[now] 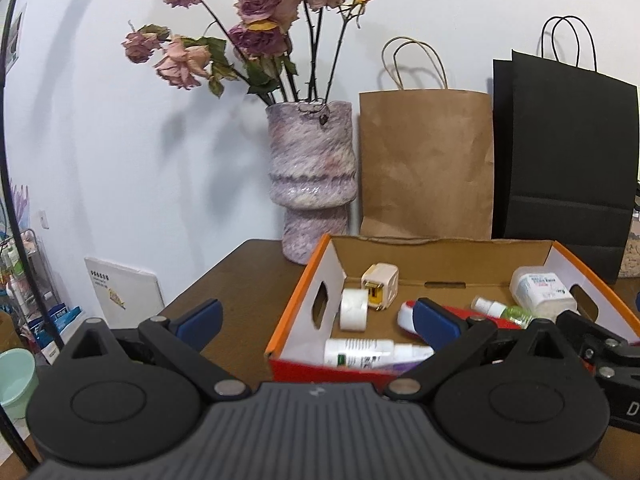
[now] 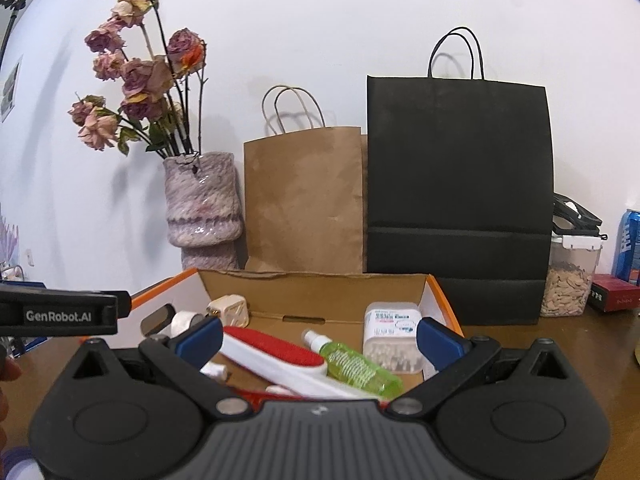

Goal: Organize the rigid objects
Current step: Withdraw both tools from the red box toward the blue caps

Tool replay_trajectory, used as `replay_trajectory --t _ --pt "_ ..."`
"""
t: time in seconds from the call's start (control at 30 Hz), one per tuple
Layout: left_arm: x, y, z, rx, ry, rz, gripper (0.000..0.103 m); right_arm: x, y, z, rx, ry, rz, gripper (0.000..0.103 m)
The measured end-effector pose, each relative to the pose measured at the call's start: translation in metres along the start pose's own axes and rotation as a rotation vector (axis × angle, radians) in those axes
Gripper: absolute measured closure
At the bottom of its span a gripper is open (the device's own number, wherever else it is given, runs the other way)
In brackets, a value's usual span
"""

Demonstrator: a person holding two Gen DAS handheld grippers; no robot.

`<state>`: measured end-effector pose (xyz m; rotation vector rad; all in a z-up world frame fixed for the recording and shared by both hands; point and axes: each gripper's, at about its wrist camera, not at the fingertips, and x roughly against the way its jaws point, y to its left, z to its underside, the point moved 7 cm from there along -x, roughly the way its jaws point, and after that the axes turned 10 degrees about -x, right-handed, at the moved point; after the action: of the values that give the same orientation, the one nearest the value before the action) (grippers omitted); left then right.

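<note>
Left wrist view: left gripper [image 1: 318, 320] spread wide, nothing between the blue pads, one pad over the brown table [image 1: 240, 280], the other over the cardboard box [image 1: 304, 300].
Right wrist view: right gripper [image 2: 319, 338] also spread wide and empty, hovering above the box's near edge.
Box: orange-rimmed, open-topped, on the table in front of a brown paper bag [image 2: 304, 200] and a black paper bag [image 2: 458, 184].
Box contents: white plug adapter [image 1: 379, 286] and white tape roll [image 1: 354, 309] near the left wall; red-and-white lint brush [image 2: 276, 354] lying across the middle; green spray bottle [image 2: 356, 368] just beside it; white swab container [image 2: 393, 336] by the right wall; white tube [image 1: 362, 352] at the near wall.
Tube's label: blurred, possibly a spray or cream.
Behind box, left: mottled purple vase [image 1: 312, 176] of dried roses.
</note>
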<state>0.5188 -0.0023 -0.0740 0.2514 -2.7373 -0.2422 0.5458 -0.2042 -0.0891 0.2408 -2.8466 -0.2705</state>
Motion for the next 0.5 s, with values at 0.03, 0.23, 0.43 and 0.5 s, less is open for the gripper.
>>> replay_trajectory --t 0.03,0.23,0.43,0.5 --pt "0.003 0.002 0.002 0.002 0.003 0.001 0.000 0.003 0.001 0.002 0.000 0.002 0.001 0.000" --pt "0.019 0.009 0.018 -0.003 0.017 -0.001 0.000 0.026 0.005 0.011 0.000 0.011 0.004 0.000" --pt "0.036 0.011 0.033 -0.030 0.018 0.004 0.000 0.046 0.009 0.022 0.009 0.027 0.007 0.000" --pt "0.042 0.012 0.037 -0.036 0.016 0.006 0.000 0.053 0.009 0.025 0.008 0.031 0.007 0.000"
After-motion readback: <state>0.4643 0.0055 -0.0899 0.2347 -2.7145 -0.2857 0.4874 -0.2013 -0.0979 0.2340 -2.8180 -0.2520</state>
